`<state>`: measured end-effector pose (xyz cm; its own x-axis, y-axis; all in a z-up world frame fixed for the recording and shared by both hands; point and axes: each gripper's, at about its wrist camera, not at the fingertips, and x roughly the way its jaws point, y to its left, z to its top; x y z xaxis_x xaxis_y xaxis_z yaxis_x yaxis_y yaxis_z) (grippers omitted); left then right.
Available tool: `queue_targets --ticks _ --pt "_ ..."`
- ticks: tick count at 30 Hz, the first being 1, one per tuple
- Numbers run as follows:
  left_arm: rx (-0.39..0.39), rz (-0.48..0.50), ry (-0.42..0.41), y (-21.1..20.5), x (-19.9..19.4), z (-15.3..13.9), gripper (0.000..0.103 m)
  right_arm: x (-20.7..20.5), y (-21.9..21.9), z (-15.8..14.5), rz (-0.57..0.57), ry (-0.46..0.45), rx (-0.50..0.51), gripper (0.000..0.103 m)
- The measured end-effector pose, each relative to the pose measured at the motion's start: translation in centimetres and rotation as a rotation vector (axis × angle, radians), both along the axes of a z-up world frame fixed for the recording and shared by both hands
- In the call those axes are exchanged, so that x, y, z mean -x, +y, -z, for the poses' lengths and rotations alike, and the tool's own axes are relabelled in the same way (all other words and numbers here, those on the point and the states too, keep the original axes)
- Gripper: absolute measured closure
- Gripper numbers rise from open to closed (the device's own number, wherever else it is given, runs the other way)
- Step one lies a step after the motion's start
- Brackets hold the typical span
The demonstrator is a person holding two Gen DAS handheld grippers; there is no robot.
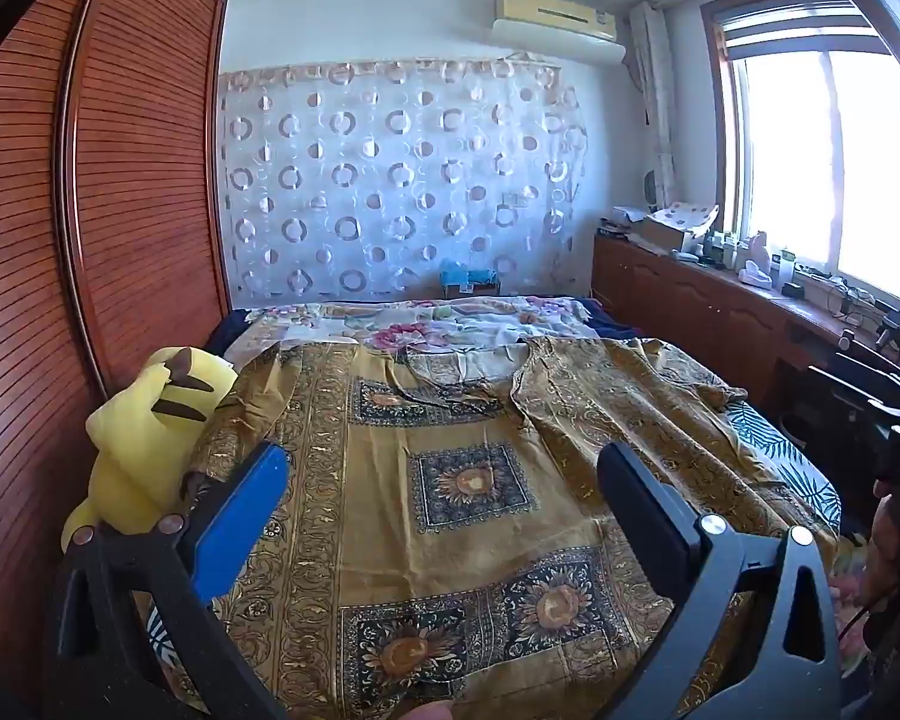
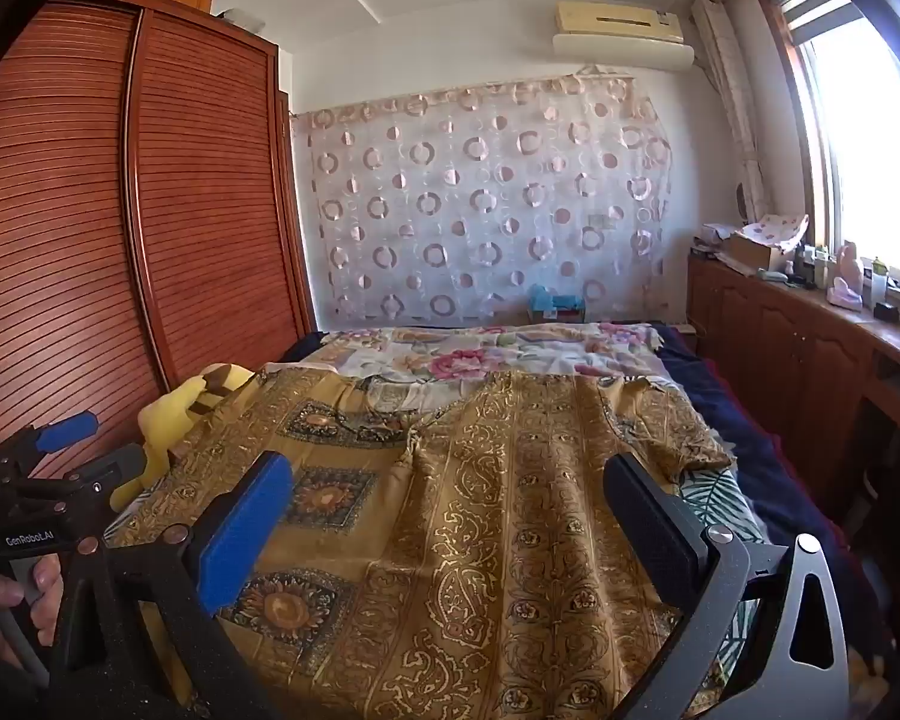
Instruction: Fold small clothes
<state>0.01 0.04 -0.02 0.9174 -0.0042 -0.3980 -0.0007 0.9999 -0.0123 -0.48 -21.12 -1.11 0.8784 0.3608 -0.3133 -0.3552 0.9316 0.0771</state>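
Note:
A mustard-gold patterned garment [image 1: 450,480] with dark sunflower squares lies spread flat on the bed; its right half is folded over the middle, neckline toward the far end. It also fills the right wrist view [image 2: 480,510]. My left gripper [image 1: 444,468] is open and empty, held above the garment's near left part. My right gripper [image 2: 450,480] is open and empty above the near right part. The left gripper also shows at the left edge of the right wrist view [image 2: 48,438].
A yellow plush toy [image 1: 144,438] lies at the bed's left edge by the wooden wardrobe [image 1: 90,210]. A floral sheet [image 1: 426,324] covers the far bed. A wooden cabinet [image 1: 720,306] with clutter runs under the window on the right.

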Motion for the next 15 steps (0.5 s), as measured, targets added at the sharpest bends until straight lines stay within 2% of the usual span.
queue_targets --ticks 15 --pt "0.007 -0.006 -0.019 -0.15 0.41 -0.38 0.000 0.08 0.16 0.10 0.002 -0.005 0.011 0.000"
